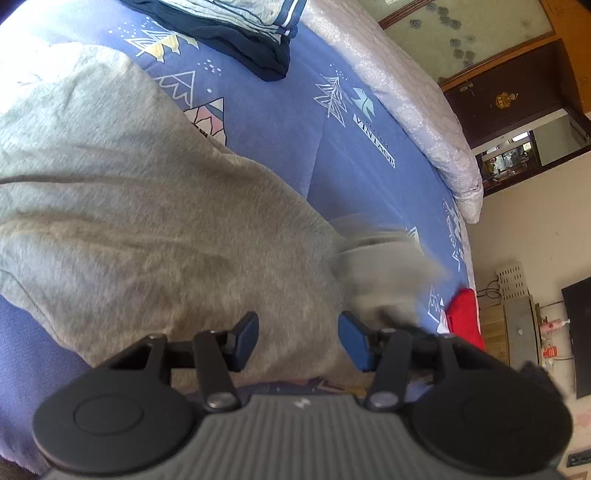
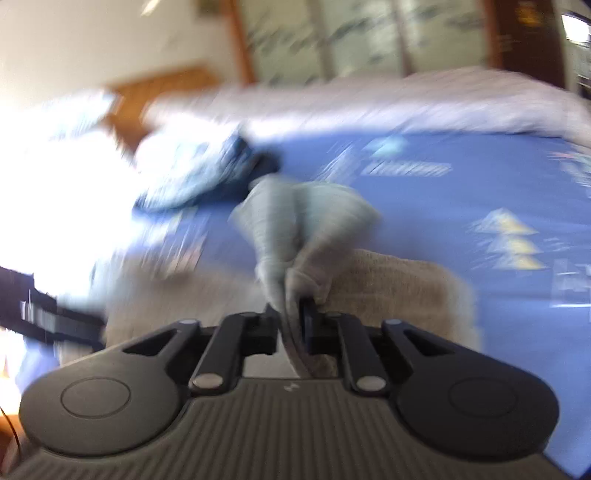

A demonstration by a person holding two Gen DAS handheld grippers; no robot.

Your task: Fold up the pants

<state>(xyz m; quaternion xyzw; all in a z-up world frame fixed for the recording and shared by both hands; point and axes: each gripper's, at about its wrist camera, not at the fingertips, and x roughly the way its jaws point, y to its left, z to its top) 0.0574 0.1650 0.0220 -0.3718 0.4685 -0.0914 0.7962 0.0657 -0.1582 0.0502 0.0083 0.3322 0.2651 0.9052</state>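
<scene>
Grey-beige pants [image 1: 129, 229] lie spread on the blue patterned bed sheet [image 1: 280, 122]. My left gripper [image 1: 298, 341] is open and empty, hovering just above the pants' near part. At the pants' right end a blurred, moving bunch of grey cloth [image 1: 384, 266] shows. In the right wrist view my right gripper [image 2: 291, 325] is shut on a pinched fold of the pants [image 2: 295, 229], lifted above the rest of the pants [image 2: 391, 288]. That view is motion-blurred.
A pile of folded clothes, dark navy and striped [image 1: 229, 26], lies at the far side of the bed. A pale quilt [image 1: 413, 110] runs along the far edge. A red item [image 1: 463, 317] sits at the bed's right edge. Wardrobe and furniture stand beyond.
</scene>
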